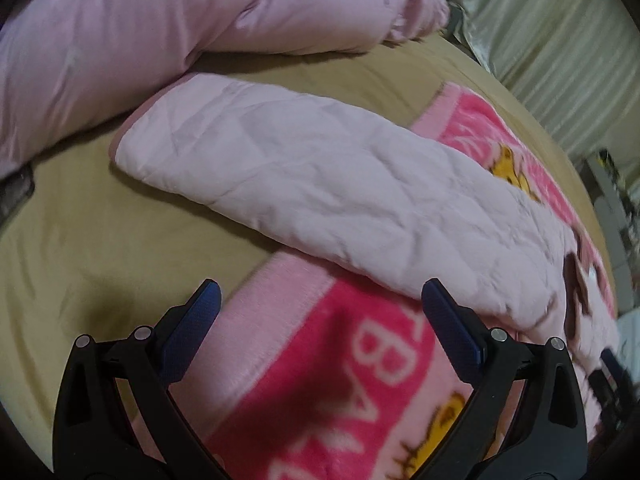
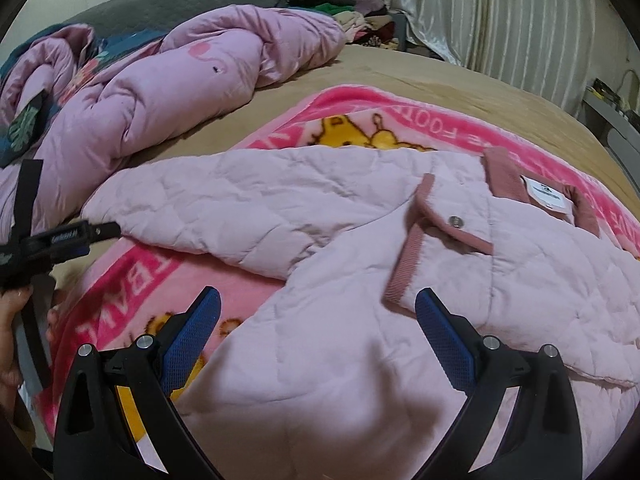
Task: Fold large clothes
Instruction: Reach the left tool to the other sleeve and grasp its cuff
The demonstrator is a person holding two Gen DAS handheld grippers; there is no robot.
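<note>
A pale pink quilted jacket (image 2: pixel 360 280) lies spread on a bright pink cartoon blanket (image 2: pixel 132 280) on the bed. Its left sleeve (image 1: pixel 320 184) stretches out flat across the blanket (image 1: pixel 320 380) in the left wrist view. The collar with a white label (image 2: pixel 546 194) and a snap flap (image 2: pixel 454 222) lie at the right. My left gripper (image 1: pixel 320 300) hovers open just in front of the sleeve's near edge, holding nothing. My right gripper (image 2: pixel 318 304) is open above the jacket's body, holding nothing. The left gripper's body (image 2: pixel 60 240) and a hand (image 2: pixel 12 320) show at the left edge.
A bunched pink duvet (image 2: pixel 160 80) lies at the back left of the tan bed sheet (image 1: pixel 72 240). Piled clothes (image 2: pixel 352 8) sit at the head of the bed. A pale pleated curtain (image 2: pixel 500 20) hangs along the right side, with a grey shelf (image 2: pixel 612 120) below.
</note>
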